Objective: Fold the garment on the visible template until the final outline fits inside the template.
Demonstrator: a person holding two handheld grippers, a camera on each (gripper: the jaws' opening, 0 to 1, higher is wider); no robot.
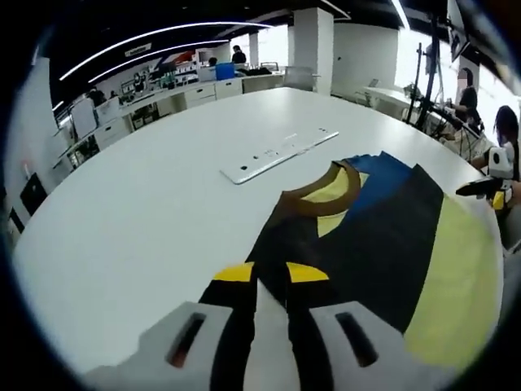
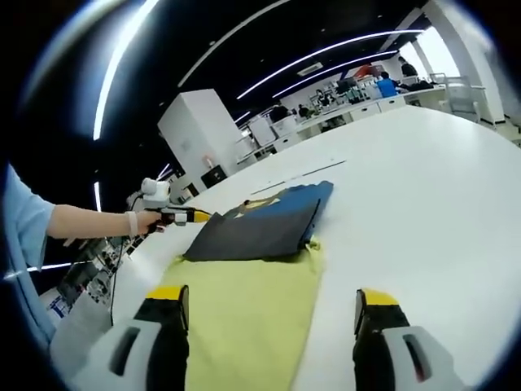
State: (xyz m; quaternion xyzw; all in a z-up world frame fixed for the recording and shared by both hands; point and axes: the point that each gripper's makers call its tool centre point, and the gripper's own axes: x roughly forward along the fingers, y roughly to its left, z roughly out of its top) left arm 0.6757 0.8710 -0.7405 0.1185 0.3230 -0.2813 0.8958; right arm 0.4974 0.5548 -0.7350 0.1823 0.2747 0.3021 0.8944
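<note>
My left tongs (image 1: 271,281) nearly closed, pinching the edge of the dark navy, blue and yellow cloth garment (image 1: 383,244) on the round white bench (image 1: 146,204); my right tongs (image 2: 273,301) wide apart above its yellow part; flat white strip (image 1: 277,155) beyond the collar

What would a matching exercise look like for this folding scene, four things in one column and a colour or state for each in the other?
Things:
1. right tongs
2. collar
3. flat strip
4. left tongs

Descriptions:
A. brown
B. jaws close together on dark cloth
C. jaws wide apart over yellow cloth
D. white, on the table beyond the garment

Pairs: 1-C, 2-A, 3-D, 4-B
</note>
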